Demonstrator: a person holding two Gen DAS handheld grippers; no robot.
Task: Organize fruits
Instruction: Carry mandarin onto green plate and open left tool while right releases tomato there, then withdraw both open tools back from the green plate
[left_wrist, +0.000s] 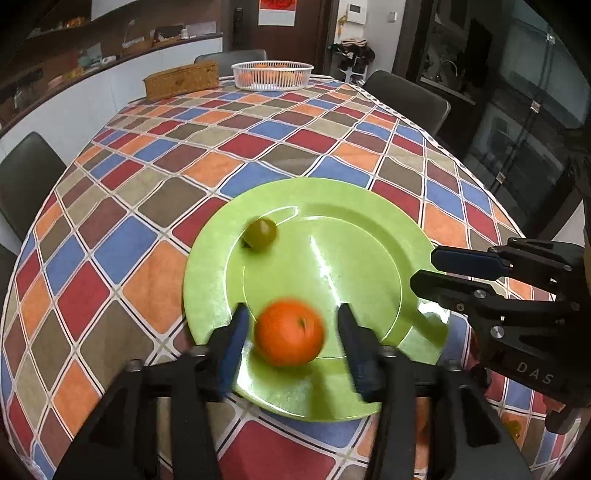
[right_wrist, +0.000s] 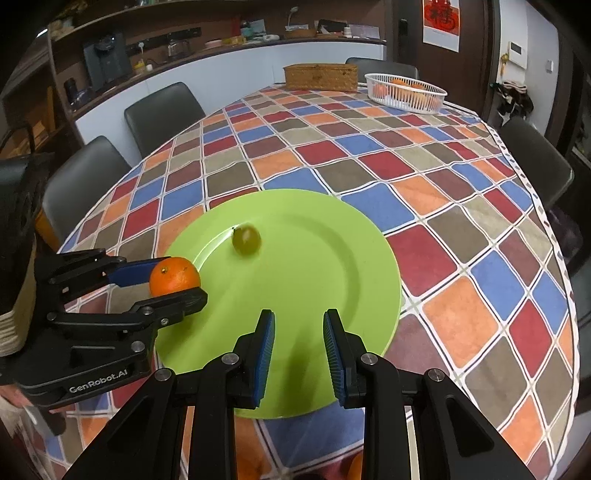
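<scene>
While my left gripper gapes w/ the orange loose between its pads over the green plate, my right gripper hangs closed & empty.

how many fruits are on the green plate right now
2. An orange sits at the near edge of the green plate, between the open fingers of the left claw. A small green fruit lies farther back on the plate. None look hidden.
</scene>
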